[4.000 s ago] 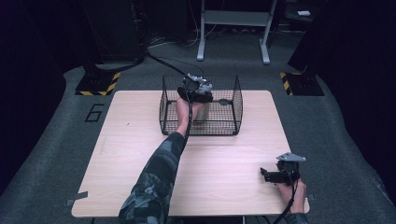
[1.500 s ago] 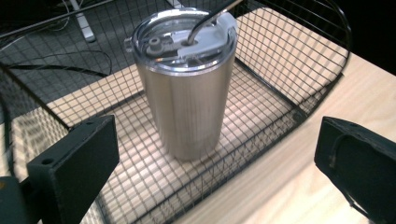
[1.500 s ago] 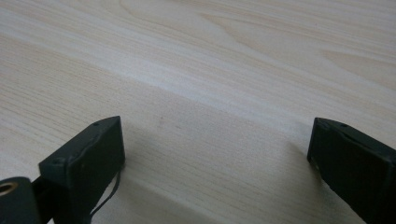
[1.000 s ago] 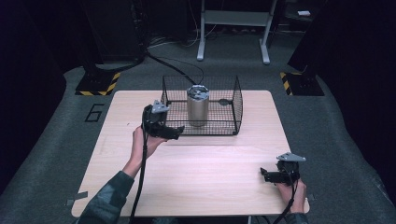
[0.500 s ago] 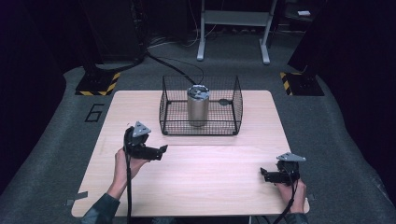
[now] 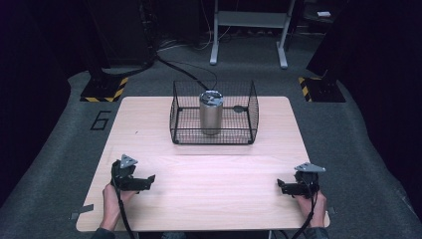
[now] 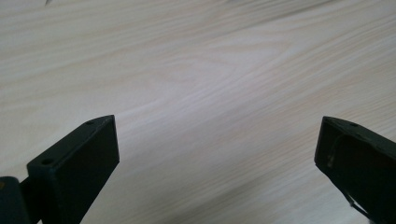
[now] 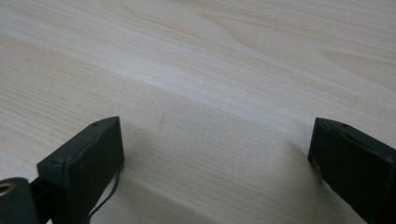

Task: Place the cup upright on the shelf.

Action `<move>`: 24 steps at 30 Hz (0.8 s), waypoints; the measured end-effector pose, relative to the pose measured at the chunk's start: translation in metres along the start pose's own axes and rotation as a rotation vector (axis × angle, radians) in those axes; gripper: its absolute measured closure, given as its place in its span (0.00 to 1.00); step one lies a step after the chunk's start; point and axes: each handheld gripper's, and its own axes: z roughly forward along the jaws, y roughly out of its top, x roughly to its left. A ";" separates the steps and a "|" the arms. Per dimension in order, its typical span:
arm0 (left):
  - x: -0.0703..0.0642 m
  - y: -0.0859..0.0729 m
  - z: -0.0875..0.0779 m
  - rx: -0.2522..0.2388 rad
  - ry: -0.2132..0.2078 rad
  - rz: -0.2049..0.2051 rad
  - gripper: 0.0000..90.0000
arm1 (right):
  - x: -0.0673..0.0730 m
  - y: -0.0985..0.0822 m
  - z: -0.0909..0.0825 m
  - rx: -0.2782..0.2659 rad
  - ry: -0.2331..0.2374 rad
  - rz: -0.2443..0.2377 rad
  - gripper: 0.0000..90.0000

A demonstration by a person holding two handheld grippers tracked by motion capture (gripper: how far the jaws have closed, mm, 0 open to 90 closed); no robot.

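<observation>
Metal can (image 6: pixel 211 112): it stands upright inside the wire basket (image 6: pixel 181 119), about mid-basket, its lid facing up. Neither of your grippers touches it.

Wire basket: black mesh, open at the top, set on the table (image 6: pixel 209 174) at the middle of the far edge.

Your left gripper (image 6: pixel 149 180): held low over the table near the near-left corner, jaws pointing toward the middle of the near edge. Its jaws stand wide apart with nothing between them; in the left gripper view there is bare wood (image 7: pixel 210 93) in the gap.

Your right gripper (image 6: pixel 280 185): held low near the near-right corner, jaws pointing in toward the left gripper. Its jaws are also spread wide and hold nothing; the right gripper view has plain wood grain (image 8: pixel 215 107) between them.

Can relative to the fingers: the can is well apart from both pairs, beyond them toward the far edge and roughly midway between the two across the table's width. The basket's near wall stands between it and your grippers.

Your hands: the left hand (image 6: pixel 112 196) and right hand (image 6: pixel 314 205) each grasp a gripper at the near edge.
</observation>
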 end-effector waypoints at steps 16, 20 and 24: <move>0.022 -0.033 0.012 -0.001 0.065 -0.026 0.00 | 0.001 0.000 0.000 0.004 0.001 0.006 0.02; 0.025 -0.035 0.012 -0.011 0.074 -0.040 0.00 | 0.000 0.000 0.001 0.013 -0.011 0.002 0.00; 0.025 -0.035 0.012 -0.012 0.075 -0.039 0.00 | 0.000 0.000 0.001 0.010 -0.013 0.002 0.00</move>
